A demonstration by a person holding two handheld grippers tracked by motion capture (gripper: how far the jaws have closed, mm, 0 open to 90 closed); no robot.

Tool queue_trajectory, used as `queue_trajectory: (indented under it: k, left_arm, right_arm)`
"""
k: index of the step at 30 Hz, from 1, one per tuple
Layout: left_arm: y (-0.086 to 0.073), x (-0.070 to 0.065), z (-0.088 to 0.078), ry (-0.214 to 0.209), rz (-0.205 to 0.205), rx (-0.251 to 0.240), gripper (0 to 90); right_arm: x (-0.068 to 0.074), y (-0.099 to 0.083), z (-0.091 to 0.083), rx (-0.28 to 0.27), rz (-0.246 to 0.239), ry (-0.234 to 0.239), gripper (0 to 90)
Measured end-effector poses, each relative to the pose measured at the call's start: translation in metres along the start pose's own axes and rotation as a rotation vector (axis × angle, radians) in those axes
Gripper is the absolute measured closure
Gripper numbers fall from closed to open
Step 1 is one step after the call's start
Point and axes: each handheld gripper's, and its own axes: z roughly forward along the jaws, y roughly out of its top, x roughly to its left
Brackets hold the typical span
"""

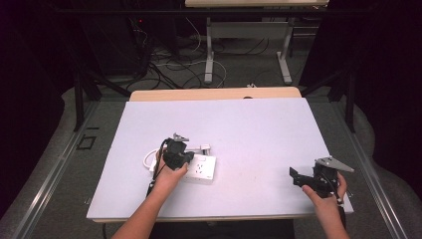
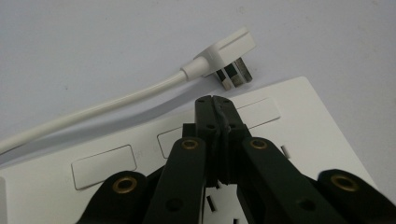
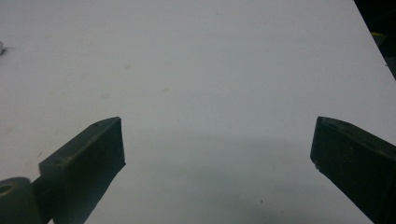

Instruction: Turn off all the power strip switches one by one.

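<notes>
The left claw (image 2: 215, 100), its jaws pressed together with nothing between them, hangs over the white power strip (image 2: 299, 126) lying on the tabletop (image 1: 259, 129) beside its plug (image 2: 229, 58), while the right claw (image 3: 217, 154) stands wide apart, empty, near the tabletop's right edge.

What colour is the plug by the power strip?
White plug with metal prongs; clearest in the left gripper view.
</notes>
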Motion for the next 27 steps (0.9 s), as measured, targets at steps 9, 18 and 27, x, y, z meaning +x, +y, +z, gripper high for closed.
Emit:
queue_trajectory:
  k: [9,18,27]
  left_arm:
    - [-0.0004,-0.0002,0.0007,0.0,0.006,-0.004,90.0]
    - [-0.0017,-0.0005,0.0027,-0.004,0.02,-0.004,90.0]
    - [-0.0017,-0.0002,0.0028,-0.005,0.021,-0.005,90.0]
  right_arm:
    - [-0.0004,0.0001,0.0,0.002,-0.006,0.004,2.3]
    - [-0.0006,-0.0001,0.0002,-0.008,-0.007,-0.002,2.3]
    - [-0.0001,0.0,0.0003,-0.007,0.0,-0.004,2.3]
